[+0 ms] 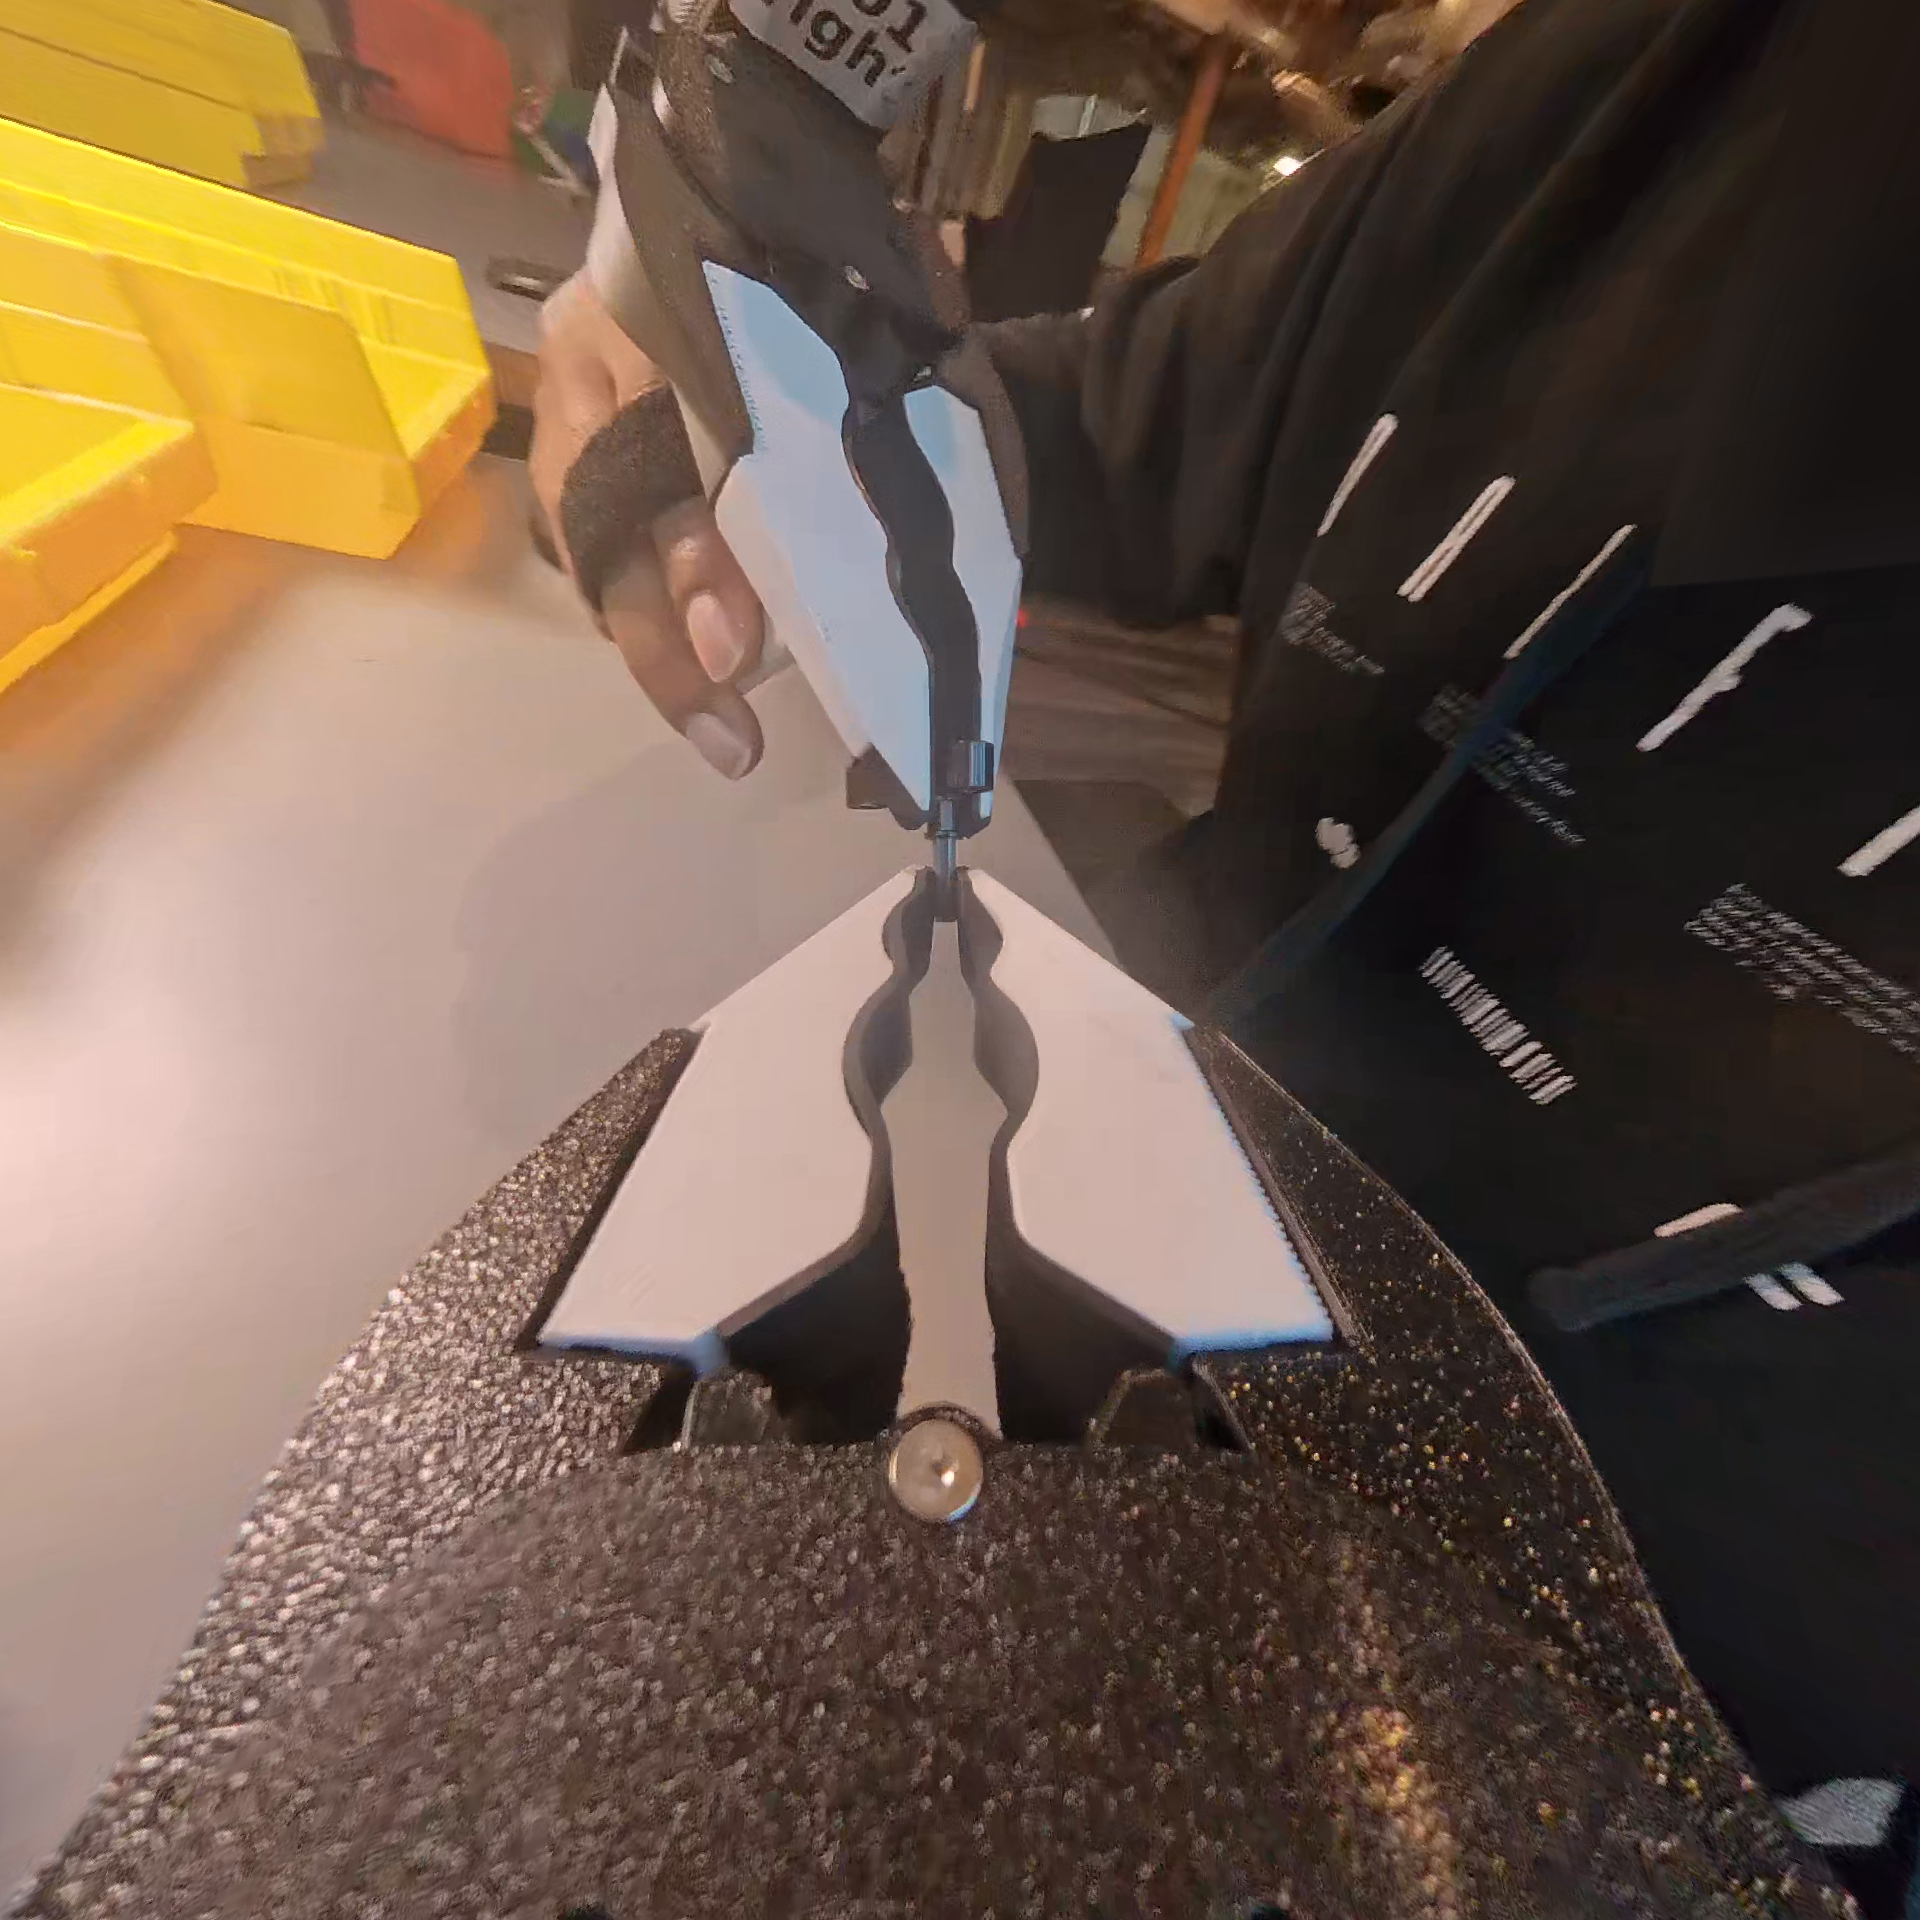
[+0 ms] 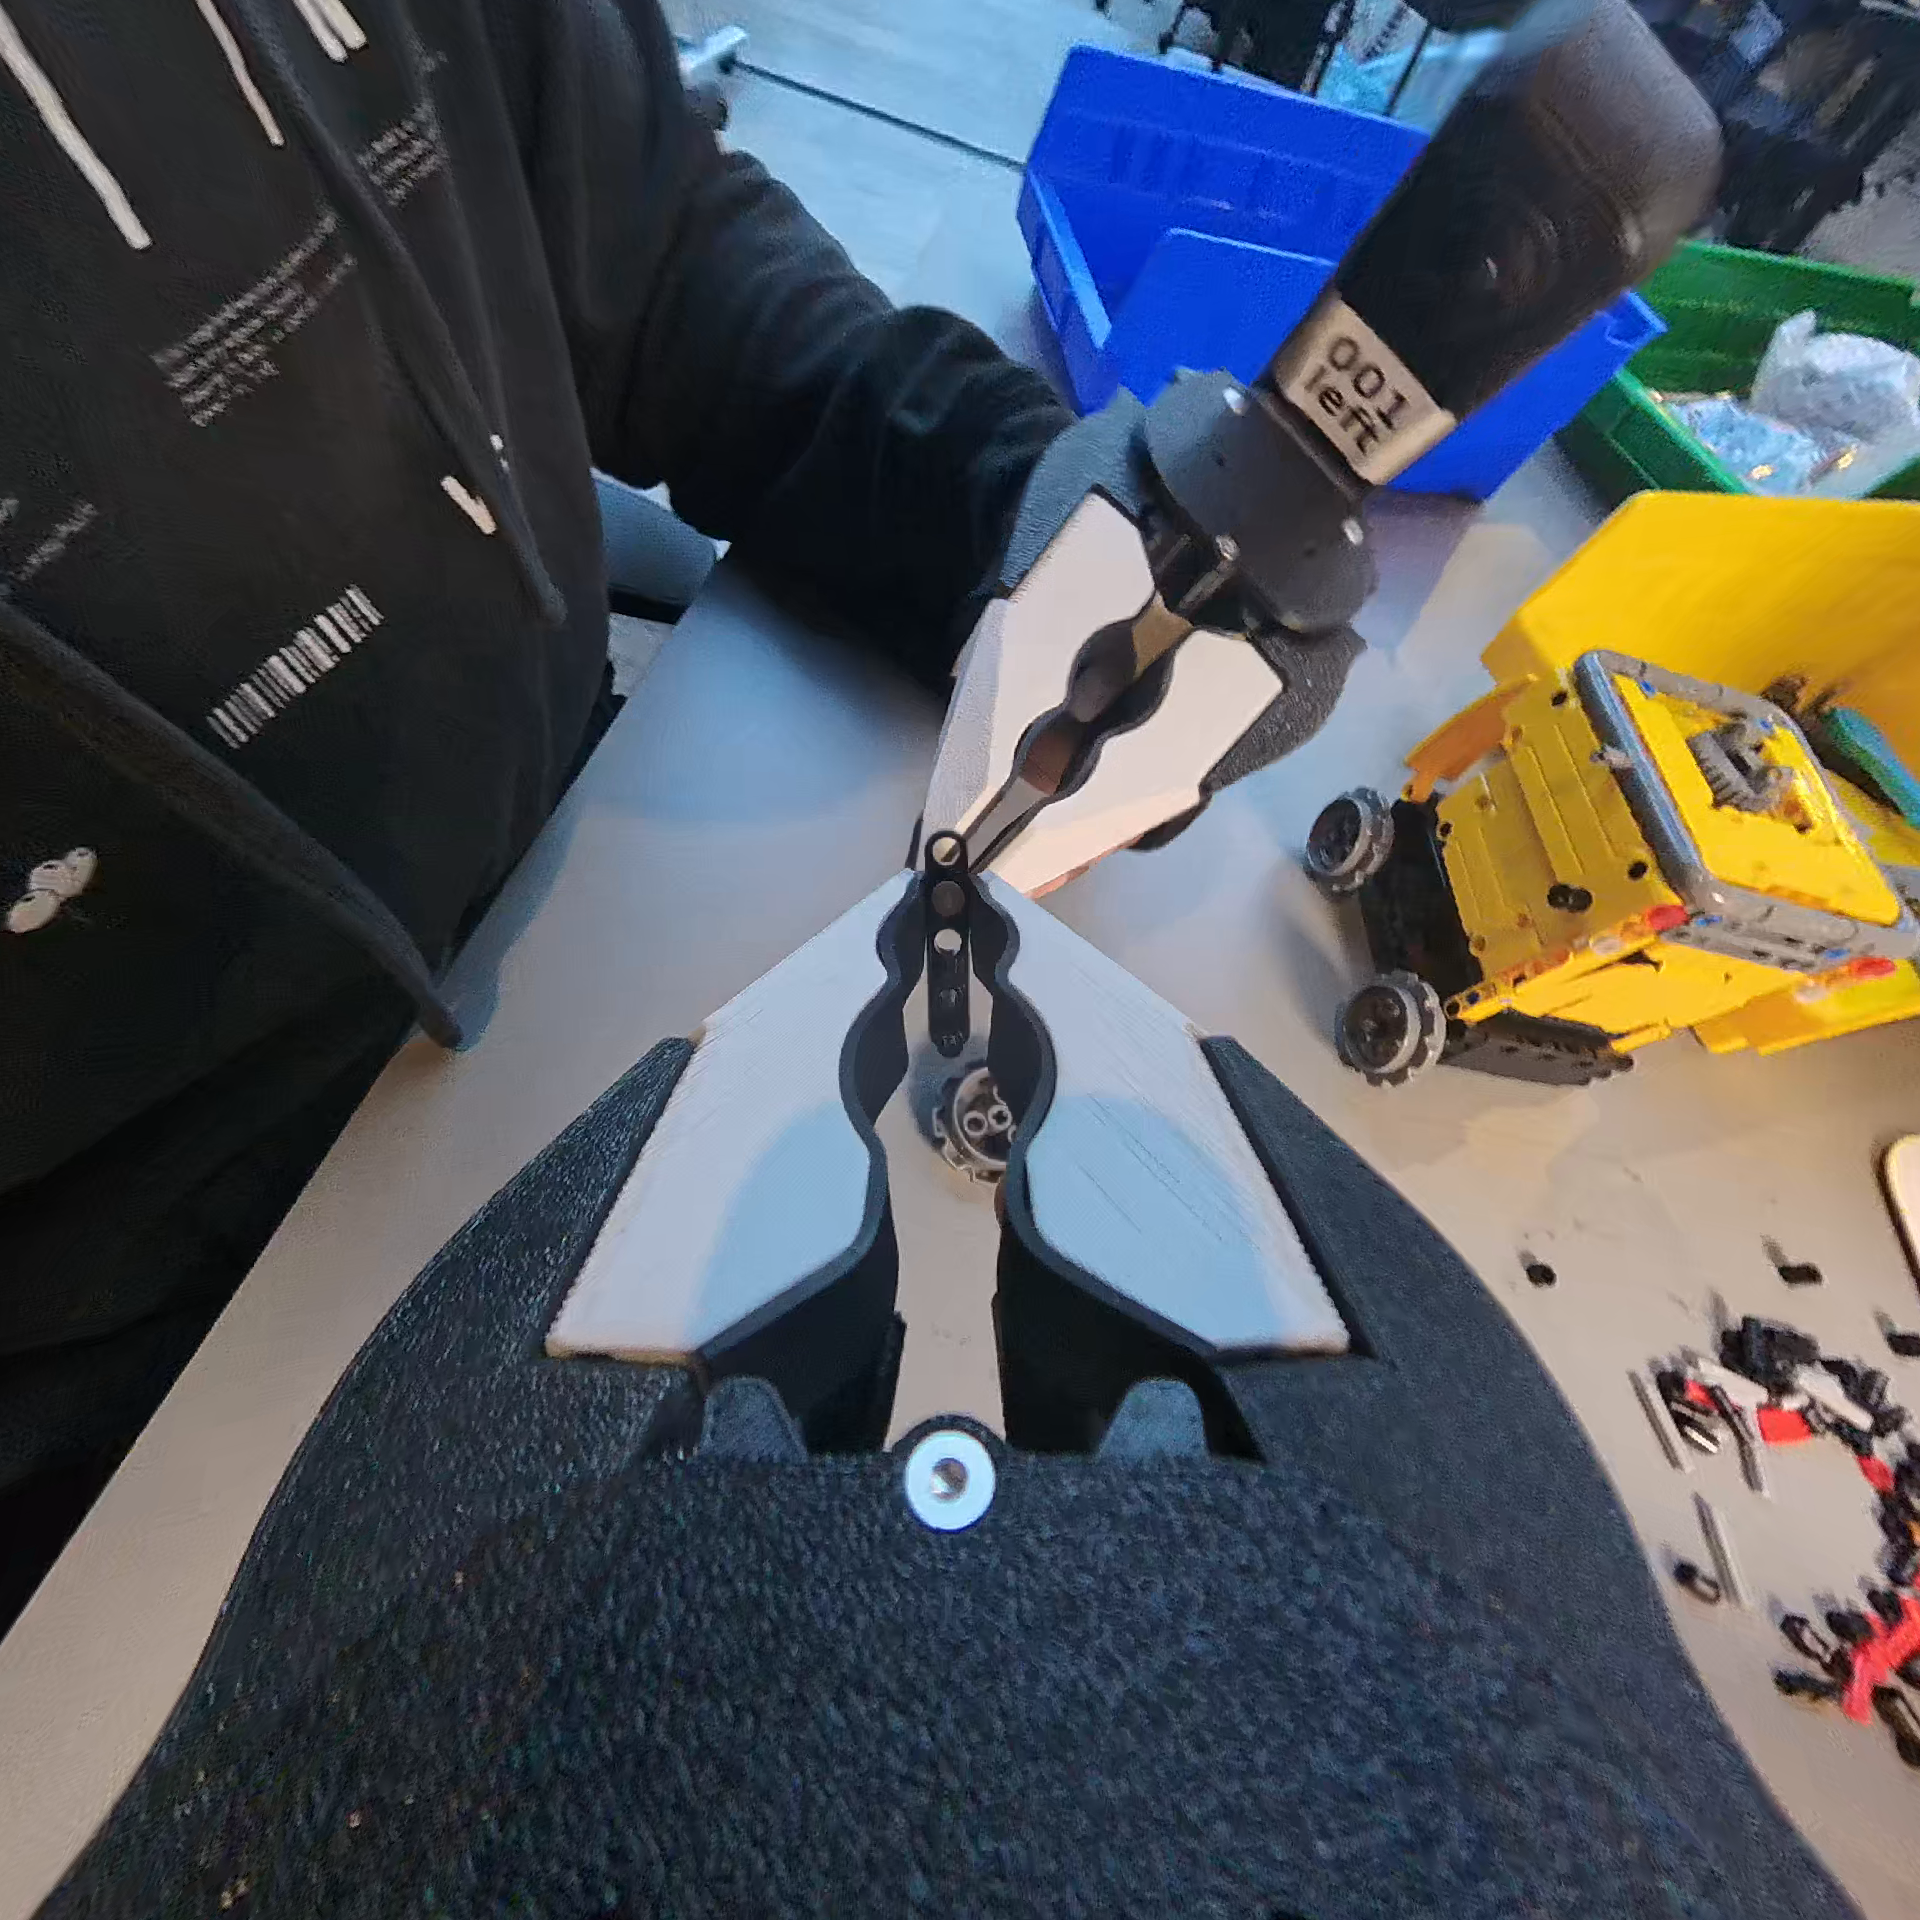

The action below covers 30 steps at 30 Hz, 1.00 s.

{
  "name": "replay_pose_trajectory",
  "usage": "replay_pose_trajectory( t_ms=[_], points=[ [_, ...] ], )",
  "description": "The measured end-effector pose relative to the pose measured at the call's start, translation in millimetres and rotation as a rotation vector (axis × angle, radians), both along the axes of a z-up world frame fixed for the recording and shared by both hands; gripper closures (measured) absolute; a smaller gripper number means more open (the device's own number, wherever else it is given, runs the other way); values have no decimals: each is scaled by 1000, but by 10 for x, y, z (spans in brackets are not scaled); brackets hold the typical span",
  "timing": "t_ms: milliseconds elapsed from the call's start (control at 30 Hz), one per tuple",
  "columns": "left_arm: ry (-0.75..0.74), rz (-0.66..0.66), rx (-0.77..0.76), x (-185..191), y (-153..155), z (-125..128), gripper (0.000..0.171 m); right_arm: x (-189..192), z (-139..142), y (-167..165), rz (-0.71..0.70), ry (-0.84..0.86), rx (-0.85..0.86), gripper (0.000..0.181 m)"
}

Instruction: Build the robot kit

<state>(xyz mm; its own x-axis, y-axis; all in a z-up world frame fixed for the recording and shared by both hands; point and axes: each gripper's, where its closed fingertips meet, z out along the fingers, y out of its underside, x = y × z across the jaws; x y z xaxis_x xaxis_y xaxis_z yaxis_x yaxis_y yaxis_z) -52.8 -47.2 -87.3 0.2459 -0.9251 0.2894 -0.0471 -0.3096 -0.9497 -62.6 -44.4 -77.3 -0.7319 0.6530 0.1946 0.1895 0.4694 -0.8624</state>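
Currently, I read the scene as follows.

Left gripper [image 1: 943, 883]: I see its fingers drawn narrow, the tips pinching the lower end of a small dark pin [image 1: 945, 854]. In the right wrist view the same gripper [image 2: 961, 844] comes in from the far right, tips at the top hole of the beam.

Right gripper [image 2: 948, 899]: fingers narrow, clamped on a thin black beam with holes [image 2: 948, 961]. The beam stands roughly upright between the tips, its lower end hanging free in the gap. In the left wrist view this gripper [image 1: 951, 805] points down from the far side, tip to tip with mine.

Pin and beam: they meet just where the two grippers' tips meet; I cannot tell how far the pin is seated.

Black gear wheel [image 2: 977, 1127]: one, lying on the grey table [image 2: 727, 790] under the right gripper, near its fingers.

Yellow brick vehicle [image 2: 1621, 862]: one, on its side, to the right; two wheels show.

Loose small parts [image 2: 1808, 1455]: a scatter, near right; too many to count.

Bins: one blue bin [image 2: 1195, 239], one green bin [image 2: 1725, 312], far right; several yellow bins [image 1: 260, 343], far left.

Person: one, in a black hoodie [image 2: 312, 416], holding both grippers.
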Motion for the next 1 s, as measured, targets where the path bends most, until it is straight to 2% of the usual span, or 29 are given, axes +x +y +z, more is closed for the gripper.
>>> replay_pose_trajectory(
  t_ms=[267, 367, 400, 467, 600, 767, 867, 1000],
  points=[
    [-180, -179, -188, 46, -128, 100, 170, 50, 75, -119, 129, -27, 49, 174],
    [-188, -102, -176, -21, -17, 119, 167, 3, 55, -21, 102, -66, 78, 174],
    [-169, -61, -159, -60, 28, 117, 159, -13, 25, 25, 86, -88, 89, 174],
    [-79, 36, -102, -166, 118, 67, 146, -49, -68, 120, 51, -139, 119, 174],
    [126, 236, -28, -432, 300, -129, 148, -83, -390, 275, 3, -277, 229, 174],
    [327, 249, -34, -383, 316, -428, 142, -104, -696, 346, 11, -395, 340, 174],
    [450, 245, -52, -352, 329, -628, 129, -125, -772, 363, 19, -433, 378, 174],
    [628, 236, -21, -384, 345, -868, 120, -149, -825, 352, 30, -459, 400, 174]
  ],
)
